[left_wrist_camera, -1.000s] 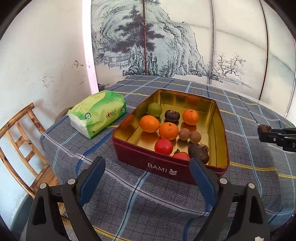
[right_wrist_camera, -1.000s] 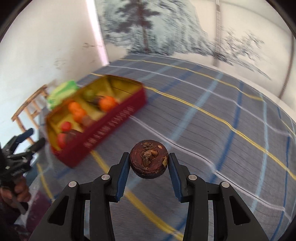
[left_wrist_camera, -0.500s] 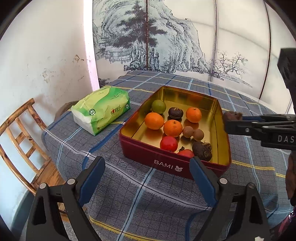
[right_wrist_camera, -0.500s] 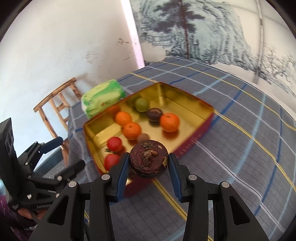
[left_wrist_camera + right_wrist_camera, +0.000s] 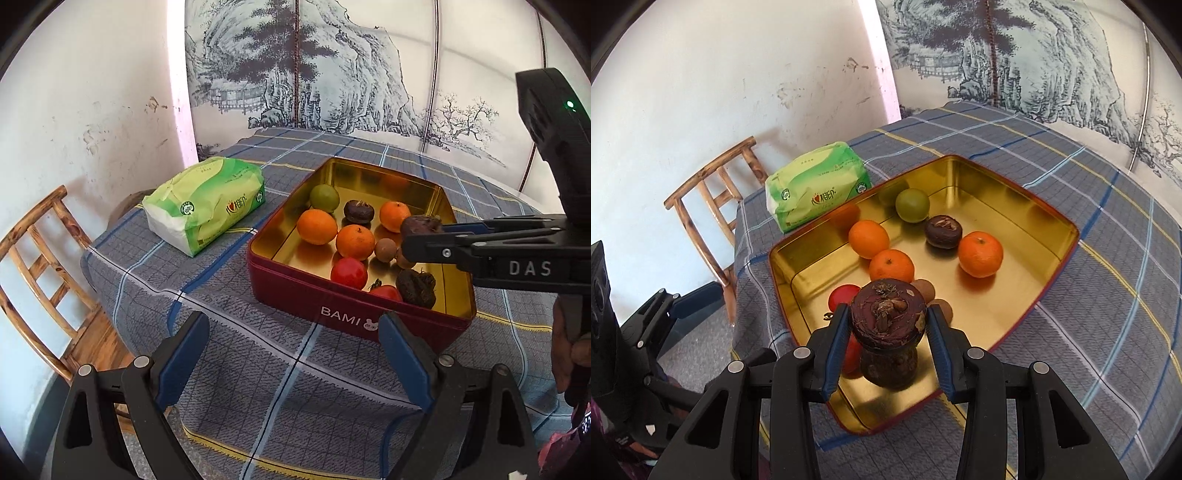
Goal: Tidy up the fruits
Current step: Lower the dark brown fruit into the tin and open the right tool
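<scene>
Right tool [image 5: 888, 328] clamps a dark fruit [image 5: 887, 316], hiding tin [image 5: 1015, 199] fruits beneath; left tool [image 5: 291, 354] gapes.

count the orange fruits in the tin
3. Left orange near the tin's left wall, middle orange just ahead of the held dark fruit, right orange beside another dark fruit. None seem hidden.

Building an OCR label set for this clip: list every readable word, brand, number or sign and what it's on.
"BAMI", with a small bear logo: red front wall of the tin box.
"DAS": black body of the right gripper; any further letters are cut off.
"100%": round green badge on the tissue pack.
Red heart logo with Chinese characters on the tissue pack: too small to read.
Left gripper: no text visible.
</scene>
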